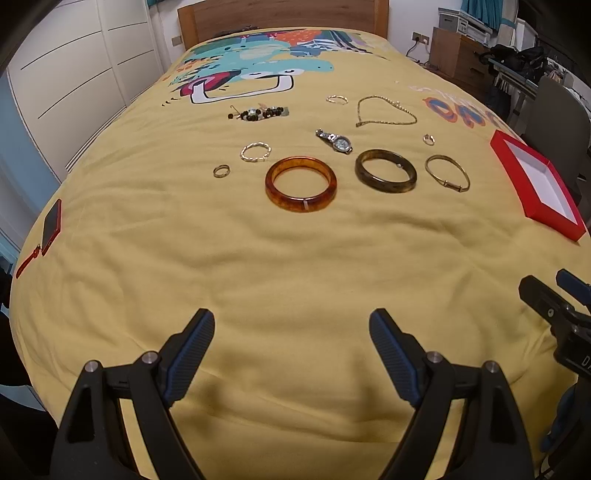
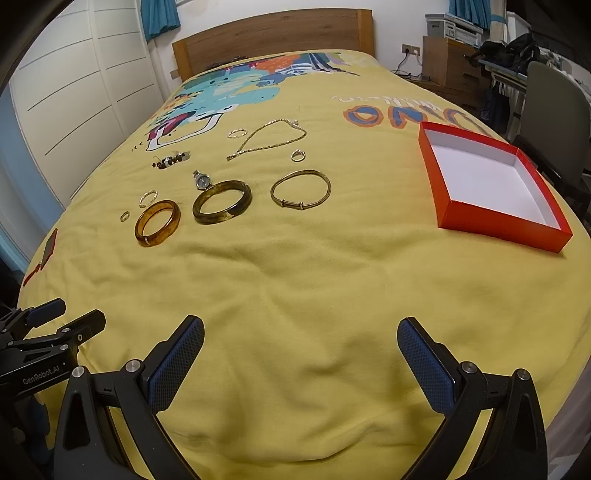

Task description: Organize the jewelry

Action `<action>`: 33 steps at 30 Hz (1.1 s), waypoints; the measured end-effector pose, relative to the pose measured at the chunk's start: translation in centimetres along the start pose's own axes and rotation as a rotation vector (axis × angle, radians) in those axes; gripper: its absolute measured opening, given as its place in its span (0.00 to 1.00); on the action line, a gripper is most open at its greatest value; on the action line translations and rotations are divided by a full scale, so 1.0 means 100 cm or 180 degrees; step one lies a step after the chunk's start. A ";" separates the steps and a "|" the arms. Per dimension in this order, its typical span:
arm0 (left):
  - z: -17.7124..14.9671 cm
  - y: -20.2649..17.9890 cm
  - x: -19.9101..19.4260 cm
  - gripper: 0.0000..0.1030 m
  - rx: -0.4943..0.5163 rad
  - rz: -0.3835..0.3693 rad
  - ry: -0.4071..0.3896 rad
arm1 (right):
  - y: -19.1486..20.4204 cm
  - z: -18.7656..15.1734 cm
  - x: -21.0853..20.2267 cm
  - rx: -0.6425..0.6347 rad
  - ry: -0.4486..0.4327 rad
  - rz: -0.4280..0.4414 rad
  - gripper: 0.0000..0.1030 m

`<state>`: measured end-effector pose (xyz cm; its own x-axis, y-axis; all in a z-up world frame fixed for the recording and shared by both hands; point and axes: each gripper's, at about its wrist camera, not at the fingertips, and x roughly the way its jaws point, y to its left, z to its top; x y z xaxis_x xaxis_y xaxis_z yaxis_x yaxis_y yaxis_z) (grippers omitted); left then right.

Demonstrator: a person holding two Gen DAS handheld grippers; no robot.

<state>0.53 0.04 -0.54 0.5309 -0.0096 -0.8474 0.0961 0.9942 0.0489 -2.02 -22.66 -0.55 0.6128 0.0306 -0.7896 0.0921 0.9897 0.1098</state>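
Observation:
Jewelry lies spread on a yellow bedspread [image 1: 295,266]: an amber bangle [image 1: 300,184], a dark olive bangle [image 1: 385,170], a thin gold bangle [image 1: 447,172], a wristwatch [image 1: 335,141], a gold chain necklace [image 1: 384,110], a bead bracelet [image 1: 258,112] and several small rings. An empty red box [image 2: 487,181] with a white inside sits at the right. My left gripper [image 1: 291,328] is open and empty, well short of the jewelry. My right gripper [image 2: 301,334] is open and empty, near the bed's front edge.
A red phone [image 1: 51,226] with a strap lies at the bed's left edge. White wardrobe doors [image 1: 74,74] stand on the left, a wooden headboard [image 2: 273,35] at the back, and a chair [image 2: 554,122] and cluttered desk on the right.

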 end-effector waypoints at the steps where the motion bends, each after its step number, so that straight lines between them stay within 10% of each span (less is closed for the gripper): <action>1: 0.000 0.000 0.000 0.83 -0.0001 -0.0003 0.0004 | 0.000 0.000 0.000 0.0001 0.0000 0.0002 0.99; 25: 0.014 0.017 0.011 0.83 -0.0199 -0.0157 0.0098 | -0.003 0.005 0.011 0.0017 0.0056 0.0132 0.98; 33: 0.063 0.036 0.041 0.82 -0.0457 -0.0237 0.0078 | -0.005 0.040 0.033 -0.0055 0.0063 0.0270 0.72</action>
<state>8.38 2.87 -0.49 0.5059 -0.0831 -0.8586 0.0121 0.9959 -0.0893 3.09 -23.62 -0.80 0.6021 0.1171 -0.7898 0.0267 0.9857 0.1665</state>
